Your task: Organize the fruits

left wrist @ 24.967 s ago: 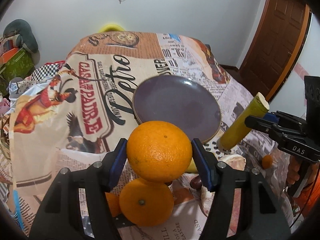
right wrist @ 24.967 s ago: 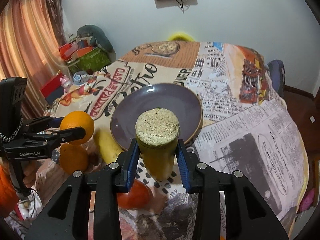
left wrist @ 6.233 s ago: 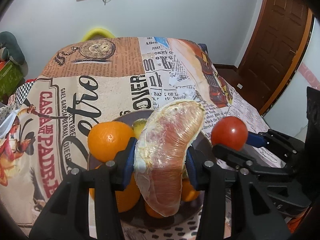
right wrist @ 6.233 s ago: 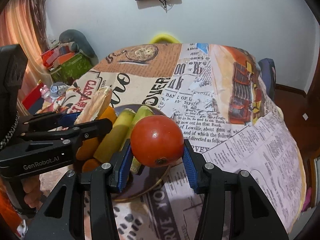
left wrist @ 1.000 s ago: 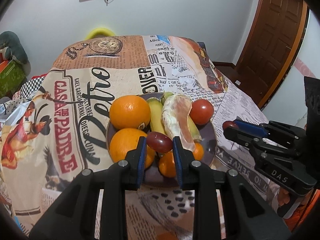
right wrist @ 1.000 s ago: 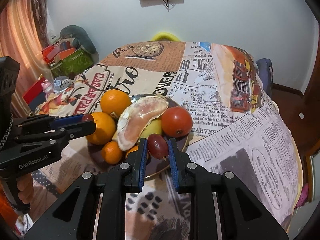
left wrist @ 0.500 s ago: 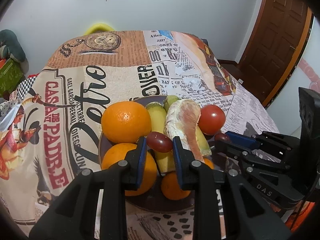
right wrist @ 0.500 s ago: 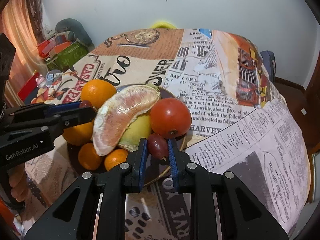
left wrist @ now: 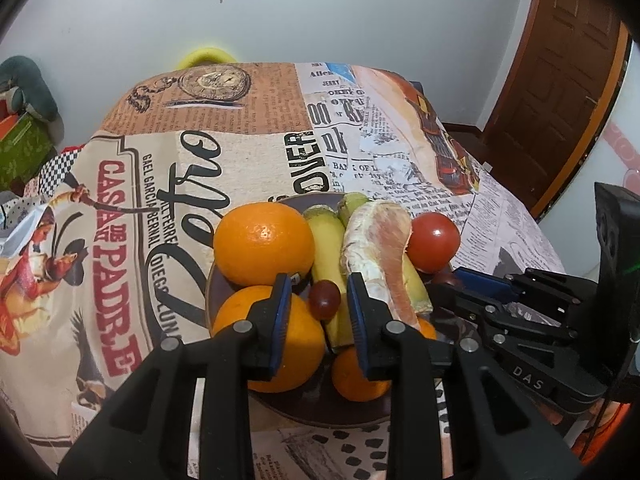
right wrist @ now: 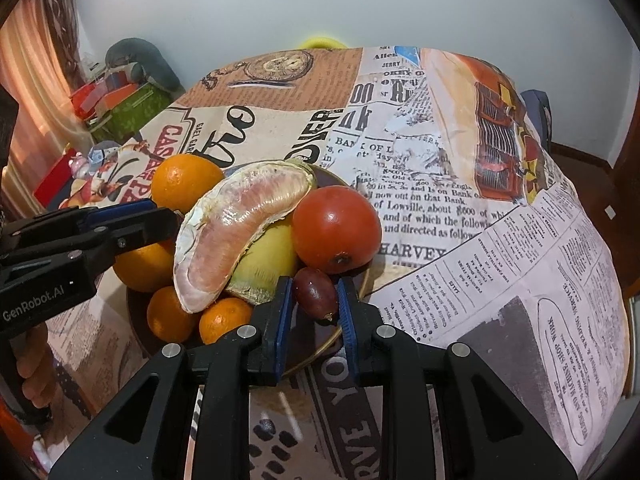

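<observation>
A dark plate (left wrist: 320,412) on the printed tablecloth holds oranges (left wrist: 264,242), bananas (left wrist: 326,240), a peeled pomelo wedge (left wrist: 380,248) and a red tomato (left wrist: 434,242). My left gripper (left wrist: 320,300) is open over the pile, with a dark red grape (left wrist: 325,299) lying loose on a banana between its pads. My right gripper (right wrist: 314,294) is shut on a second dark red grape (right wrist: 316,295) at the plate's right side (right wrist: 320,344), just below the tomato (right wrist: 336,228) and beside the pomelo wedge (right wrist: 240,224).
The tablecloth (right wrist: 480,240) covers the whole table and falls away at the right edge. Boxes and clutter (right wrist: 116,108) stand off the table at the left. A brown door (left wrist: 560,80) is at the right.
Both grippers moved down and in toward the plate. The left jaws spread apart and the grape they held now rests on the banana. The right gripper still grips its grape.
</observation>
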`<state>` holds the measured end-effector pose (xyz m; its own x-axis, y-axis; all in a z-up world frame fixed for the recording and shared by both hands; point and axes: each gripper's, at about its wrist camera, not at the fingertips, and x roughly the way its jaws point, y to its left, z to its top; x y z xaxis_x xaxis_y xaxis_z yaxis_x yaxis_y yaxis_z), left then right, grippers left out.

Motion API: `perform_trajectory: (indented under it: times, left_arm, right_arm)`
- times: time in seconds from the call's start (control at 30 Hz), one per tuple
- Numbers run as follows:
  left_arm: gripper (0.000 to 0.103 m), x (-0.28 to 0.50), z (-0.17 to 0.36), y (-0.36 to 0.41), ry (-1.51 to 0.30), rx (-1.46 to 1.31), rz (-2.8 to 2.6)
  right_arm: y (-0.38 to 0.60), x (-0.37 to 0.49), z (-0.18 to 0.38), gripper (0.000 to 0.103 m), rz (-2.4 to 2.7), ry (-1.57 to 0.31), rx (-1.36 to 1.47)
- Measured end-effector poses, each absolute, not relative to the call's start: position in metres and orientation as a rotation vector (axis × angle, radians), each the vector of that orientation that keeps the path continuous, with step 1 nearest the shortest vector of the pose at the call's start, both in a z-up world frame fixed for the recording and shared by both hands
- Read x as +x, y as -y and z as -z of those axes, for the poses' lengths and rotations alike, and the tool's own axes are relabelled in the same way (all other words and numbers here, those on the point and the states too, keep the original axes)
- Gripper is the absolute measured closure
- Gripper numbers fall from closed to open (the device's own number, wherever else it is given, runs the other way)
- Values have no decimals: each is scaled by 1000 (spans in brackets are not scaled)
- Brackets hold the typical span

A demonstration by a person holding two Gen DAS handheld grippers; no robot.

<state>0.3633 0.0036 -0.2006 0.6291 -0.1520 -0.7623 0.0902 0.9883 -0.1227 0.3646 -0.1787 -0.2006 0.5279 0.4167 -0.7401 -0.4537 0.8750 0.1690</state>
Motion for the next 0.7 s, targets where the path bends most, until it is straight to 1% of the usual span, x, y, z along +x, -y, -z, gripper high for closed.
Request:
perform_trajectory:
  times: [0.17,0.3,0.47,0.7]
  left_arm:
    - [74,355,191,-9,-864,-89,129]
    - [74,340,172,-15,-821,-88,119]
    - [74,311,137,-22,-738,-95,103]
    - [74,258,78,-21,-593,-96,81]
  right_arm:
    - [182,359,191,80,-519,-855,-41]
    - [186,348,172,80,-507,-812,-52]
    - [191,325,135,80,-499,-726,-52]
    - [195,272,68,80,-488,-540,-34]
